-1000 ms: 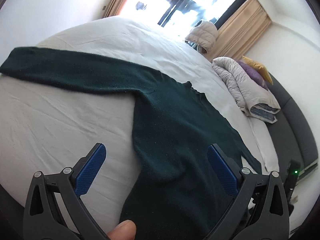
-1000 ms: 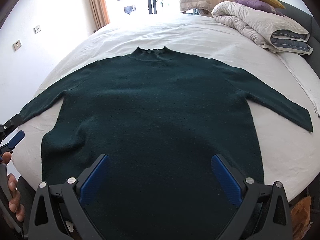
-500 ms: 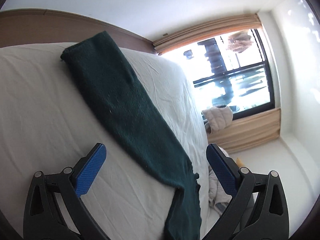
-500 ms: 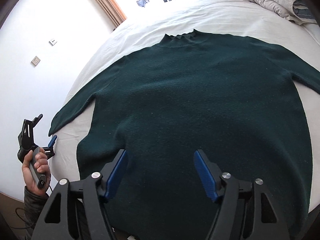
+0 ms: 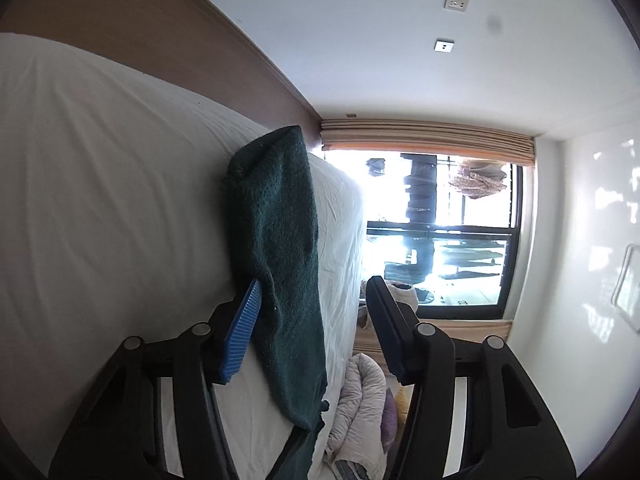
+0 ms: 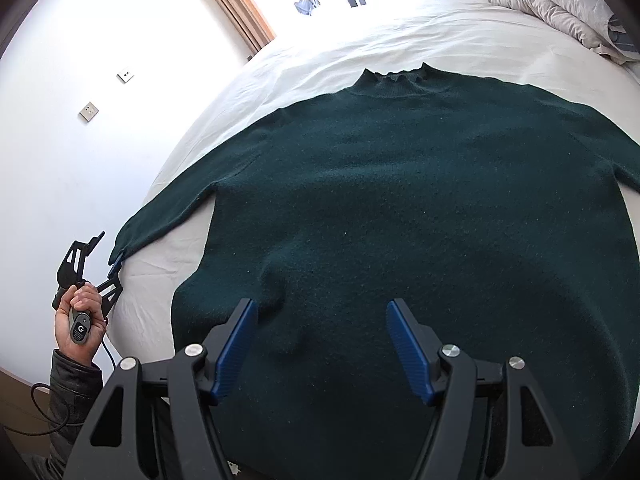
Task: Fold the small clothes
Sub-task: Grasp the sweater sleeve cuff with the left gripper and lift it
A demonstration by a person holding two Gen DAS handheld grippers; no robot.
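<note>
Right wrist view shows the bed (image 6: 304,56) with a dark green sweater (image 6: 420,208) spread flat on it, front down or up I cannot tell, collar toward the window and both sleeves out sideways. It looks like a thick, soft knit: light enough for one gripper, limp, apt to sag and drag on the sheet (fuzzy, so not slippery). Good holds, by my judgement, are a cuff and the hem corner on the same side of the sweater.

Over the sweater's hem the right gripper (image 6: 322,344) hangs part-open, grasping nothing, its jaws having just narrowed. At the sweater's left cuff (image 5: 272,208) the left gripper (image 5: 314,320) has its jaws just closing around the sleeve; one pad (image 5: 242,336) sits beside the knit, not yet pinching.
</note>
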